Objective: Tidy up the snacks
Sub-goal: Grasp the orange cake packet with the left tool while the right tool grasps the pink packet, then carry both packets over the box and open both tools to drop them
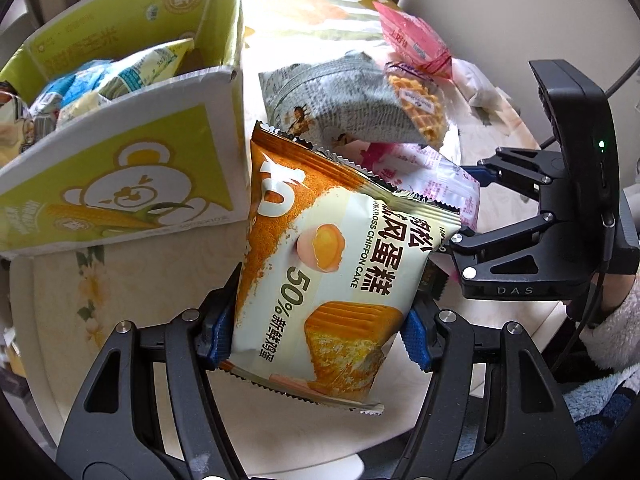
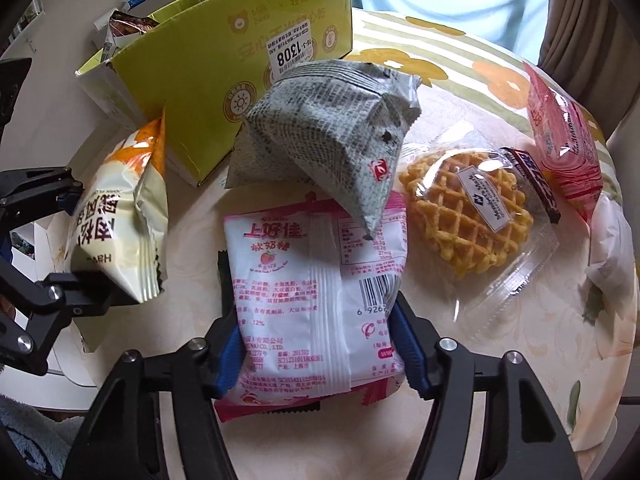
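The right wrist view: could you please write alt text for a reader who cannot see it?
The right claw grips a pink and white candy bag lying on a floral tablecloth. A grey newsprint-pattern packet leans over the bag, with a wrapped waffle to its right and a green cardboard box behind.

We see a cake pack (image 1: 320, 264) of glossy plastic film with serrated edges between the ribbed blue pads (image 1: 219, 332) of our left hand-held gripper (image 1: 316, 338), its frame matt black with shiny metal pins. Beyond it stands a smooth printed cardboard box (image 1: 132, 168). Our right hand-held gripper (image 2: 316, 354) pinches a shiny candy bag (image 2: 308, 292); ahead, a clear crinkled waffle wrapper (image 2: 484, 216) lies on the satiny tabletop (image 2: 520, 340).
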A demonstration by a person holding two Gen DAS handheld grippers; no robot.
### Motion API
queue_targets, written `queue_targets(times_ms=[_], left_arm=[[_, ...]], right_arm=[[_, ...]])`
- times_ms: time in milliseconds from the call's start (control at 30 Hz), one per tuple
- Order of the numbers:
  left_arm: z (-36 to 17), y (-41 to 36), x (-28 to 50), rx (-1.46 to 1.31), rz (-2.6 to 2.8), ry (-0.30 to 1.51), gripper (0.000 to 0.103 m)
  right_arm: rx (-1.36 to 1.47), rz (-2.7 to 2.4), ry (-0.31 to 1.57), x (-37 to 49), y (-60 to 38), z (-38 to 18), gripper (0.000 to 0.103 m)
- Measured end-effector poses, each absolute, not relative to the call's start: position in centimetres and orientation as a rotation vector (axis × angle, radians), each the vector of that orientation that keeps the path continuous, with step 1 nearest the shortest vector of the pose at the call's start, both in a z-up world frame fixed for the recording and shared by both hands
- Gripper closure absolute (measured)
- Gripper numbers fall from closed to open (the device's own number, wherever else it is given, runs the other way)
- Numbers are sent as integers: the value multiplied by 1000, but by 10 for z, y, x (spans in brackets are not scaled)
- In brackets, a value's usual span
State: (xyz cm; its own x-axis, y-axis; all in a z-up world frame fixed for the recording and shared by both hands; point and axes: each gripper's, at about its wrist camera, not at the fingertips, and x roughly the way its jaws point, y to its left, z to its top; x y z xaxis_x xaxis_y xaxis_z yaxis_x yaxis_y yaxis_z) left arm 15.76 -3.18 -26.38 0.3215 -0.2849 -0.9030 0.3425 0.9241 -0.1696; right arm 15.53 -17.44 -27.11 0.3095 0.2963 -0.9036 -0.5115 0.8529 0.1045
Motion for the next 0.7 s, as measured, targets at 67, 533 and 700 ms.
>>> queue_targets(times_ms=[67, 533, 700], left_arm=[[-257, -34, 155, 53, -406, 1166, 39], [-205, -55, 131, -7, -371, 1083, 39], [-181, -54, 131, -21, -321, 1011, 39]], right_arm=[[-199, 541, 1137, 152, -181, -263, 44], [-155, 509, 1082, 121, -222, -214, 45], [-152, 494, 1023, 120, -223, -191, 45]])
